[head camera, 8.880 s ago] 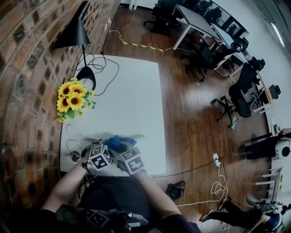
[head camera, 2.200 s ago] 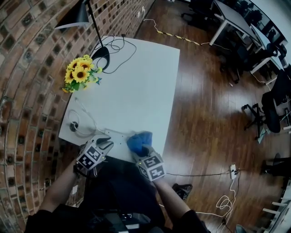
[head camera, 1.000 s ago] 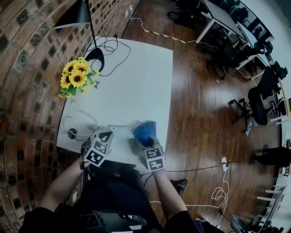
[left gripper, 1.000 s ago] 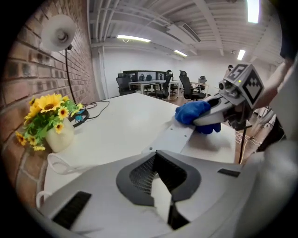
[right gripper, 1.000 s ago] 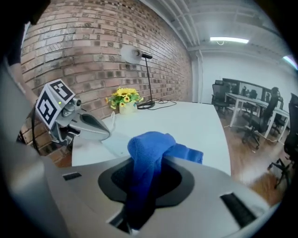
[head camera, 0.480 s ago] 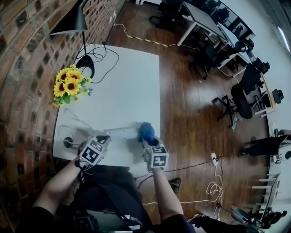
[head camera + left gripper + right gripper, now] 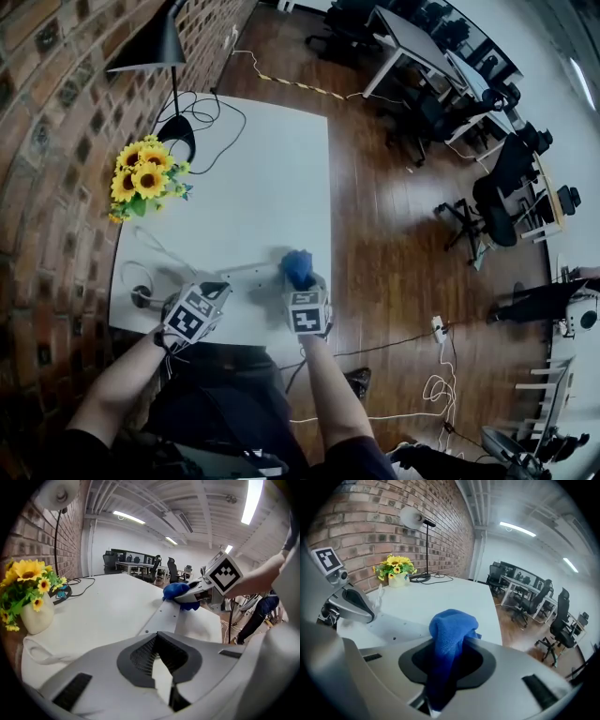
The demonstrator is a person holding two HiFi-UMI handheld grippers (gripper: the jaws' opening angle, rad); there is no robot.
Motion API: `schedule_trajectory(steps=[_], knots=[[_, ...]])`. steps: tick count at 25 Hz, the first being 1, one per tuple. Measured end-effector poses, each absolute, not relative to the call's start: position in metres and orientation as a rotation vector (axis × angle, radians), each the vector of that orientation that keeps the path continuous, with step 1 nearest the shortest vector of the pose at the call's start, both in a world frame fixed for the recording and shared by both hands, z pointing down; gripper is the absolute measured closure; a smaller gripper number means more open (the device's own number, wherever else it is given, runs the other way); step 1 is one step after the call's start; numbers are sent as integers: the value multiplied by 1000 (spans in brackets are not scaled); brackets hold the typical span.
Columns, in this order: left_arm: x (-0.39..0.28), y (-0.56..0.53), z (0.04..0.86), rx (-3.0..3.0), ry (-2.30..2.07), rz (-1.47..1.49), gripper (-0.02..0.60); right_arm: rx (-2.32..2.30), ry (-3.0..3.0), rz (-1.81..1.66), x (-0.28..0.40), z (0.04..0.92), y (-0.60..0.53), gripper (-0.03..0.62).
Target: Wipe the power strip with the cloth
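Note:
The long white power strip (image 7: 246, 275) lies on the white table (image 7: 272, 178) near its front edge. My left gripper (image 7: 216, 290) is shut, its tips at the strip's left end; whether they press on it I cannot tell. In the left gripper view the strip (image 7: 165, 617) runs from those jaws (image 7: 159, 670) to the blue cloth (image 7: 176, 590). My right gripper (image 7: 299, 284) is shut on the bunched blue cloth (image 7: 298, 266), which sits on the strip's right end. The right gripper view shows the cloth (image 7: 452, 630) standing up out of the jaws (image 7: 444, 667), with the strip (image 7: 396, 626) beyond.
A vase of sunflowers (image 7: 141, 180) stands at the table's left side and a black lamp (image 7: 161, 54) with black cables (image 7: 208, 120) at the far end. A white cord (image 7: 141, 277) coils left of the strip. The table's right edge drops to wooden floor (image 7: 403, 244).
The right gripper has shifted a short way with the cloth at the strip's right end; several seconds ago the cloth was close to the left gripper. The left gripper has stayed in place.

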State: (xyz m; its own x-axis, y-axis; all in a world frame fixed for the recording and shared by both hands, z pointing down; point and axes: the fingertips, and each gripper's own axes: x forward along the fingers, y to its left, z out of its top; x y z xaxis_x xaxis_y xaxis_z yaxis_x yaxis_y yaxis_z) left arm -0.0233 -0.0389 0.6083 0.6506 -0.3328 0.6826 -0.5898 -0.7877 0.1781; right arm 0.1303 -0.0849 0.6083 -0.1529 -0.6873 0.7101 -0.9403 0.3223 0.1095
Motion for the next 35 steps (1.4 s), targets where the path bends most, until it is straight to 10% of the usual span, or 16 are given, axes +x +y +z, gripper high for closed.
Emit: schedule_trajectory(steps=[35], knots=[[-24,-46,620,2469,-646,911,563,1214,-2080,588,19,611,-58,511]])
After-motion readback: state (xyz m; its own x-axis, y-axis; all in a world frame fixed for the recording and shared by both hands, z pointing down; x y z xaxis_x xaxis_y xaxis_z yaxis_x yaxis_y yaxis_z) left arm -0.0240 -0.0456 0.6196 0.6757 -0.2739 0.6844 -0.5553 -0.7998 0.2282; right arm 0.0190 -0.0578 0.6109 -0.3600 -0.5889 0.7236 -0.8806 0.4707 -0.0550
